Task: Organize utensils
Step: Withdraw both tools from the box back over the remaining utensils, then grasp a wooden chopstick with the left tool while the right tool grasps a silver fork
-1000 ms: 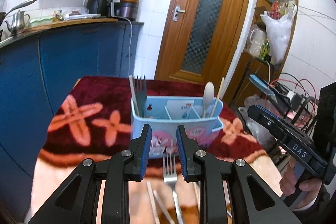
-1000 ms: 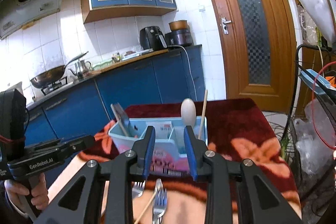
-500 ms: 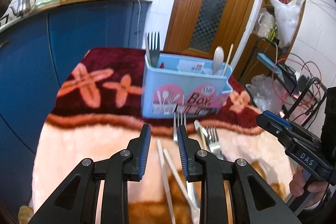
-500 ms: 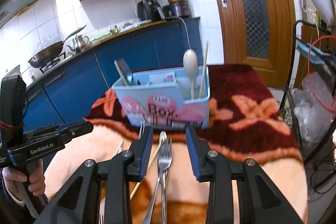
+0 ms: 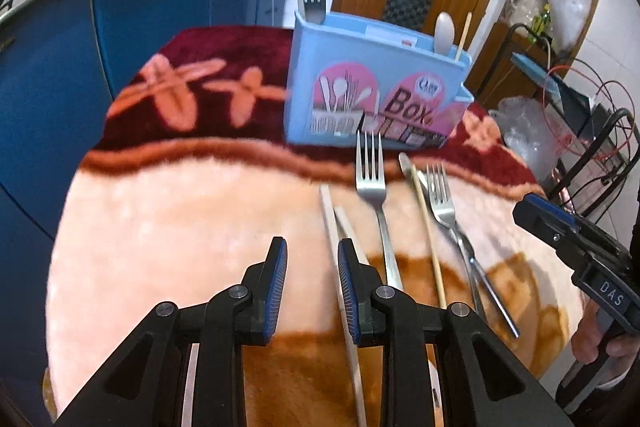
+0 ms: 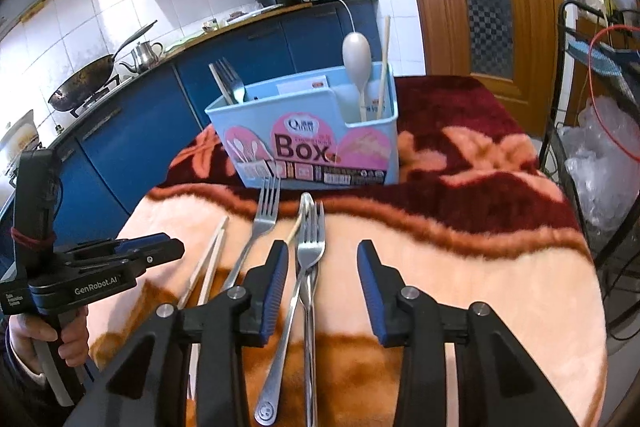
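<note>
Left gripper (image 5: 312, 269) angled steeply down over the tabletop (image 5: 180, 227), fingers (image 5: 276, 275) narrowly apart, gripping nothing. Right gripper (image 6: 322, 277) tilted down beside it, jaws opening, nothing pressed between. Each handle gripped by a hand (image 6: 60, 339).

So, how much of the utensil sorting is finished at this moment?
Done: the blue box already holds a fork, a spoon and a chopstick. In hand: nothing; the right gripper, its jaws opening, straddles a loose fork; the left gripper is empty. Left: forks, spoon and chopsticks on the blanket.
</note>
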The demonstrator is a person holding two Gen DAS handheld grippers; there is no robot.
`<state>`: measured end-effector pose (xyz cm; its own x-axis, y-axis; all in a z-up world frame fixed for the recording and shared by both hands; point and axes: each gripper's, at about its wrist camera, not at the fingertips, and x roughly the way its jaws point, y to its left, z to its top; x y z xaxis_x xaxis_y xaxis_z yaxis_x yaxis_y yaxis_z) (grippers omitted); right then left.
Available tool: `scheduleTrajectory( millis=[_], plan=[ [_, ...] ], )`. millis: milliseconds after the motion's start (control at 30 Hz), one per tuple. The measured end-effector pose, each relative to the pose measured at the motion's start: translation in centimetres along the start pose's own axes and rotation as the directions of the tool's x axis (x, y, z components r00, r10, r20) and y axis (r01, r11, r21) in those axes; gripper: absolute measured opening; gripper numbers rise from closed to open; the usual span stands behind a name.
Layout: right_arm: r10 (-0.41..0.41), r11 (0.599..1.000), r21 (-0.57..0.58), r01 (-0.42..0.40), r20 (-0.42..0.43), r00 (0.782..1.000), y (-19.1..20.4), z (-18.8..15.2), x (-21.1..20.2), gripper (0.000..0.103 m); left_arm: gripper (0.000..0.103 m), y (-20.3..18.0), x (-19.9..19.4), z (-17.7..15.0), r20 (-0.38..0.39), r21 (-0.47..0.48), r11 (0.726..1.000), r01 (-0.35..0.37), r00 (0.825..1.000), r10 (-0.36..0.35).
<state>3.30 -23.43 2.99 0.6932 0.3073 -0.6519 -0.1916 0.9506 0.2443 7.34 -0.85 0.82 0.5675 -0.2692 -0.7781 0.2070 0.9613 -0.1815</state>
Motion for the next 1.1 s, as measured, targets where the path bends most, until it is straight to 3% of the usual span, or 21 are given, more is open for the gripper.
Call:
scheduleTrajectory(
  millis=[433,867,1100],
  plan=[
    [0.002,1.0,0.031,-0.001,-0.044,0.999,-1.1,-0.8,1.1,0.04,0.027,-0.8,2.5,-0.3,-0.089,0.032,0.999,0.01,0.996,-0.007],
    [0.008,1.0,0.012,-0.007,-0.089,0.996,-0.9,-0.1,2.9,0.04,0.027,-0.8,4.3,3.0,-0.099,0.036,0.999,0.004,0.995,0.0],
    [0.005,1.0,-0.023,-0.008,-0.123,0.992,-0.3,1.1,4.9,0.04,0.026,-0.2,6.1,4.3,-0.129,-0.017,0.999,0.035,0.991,-0.037]
  ],
)
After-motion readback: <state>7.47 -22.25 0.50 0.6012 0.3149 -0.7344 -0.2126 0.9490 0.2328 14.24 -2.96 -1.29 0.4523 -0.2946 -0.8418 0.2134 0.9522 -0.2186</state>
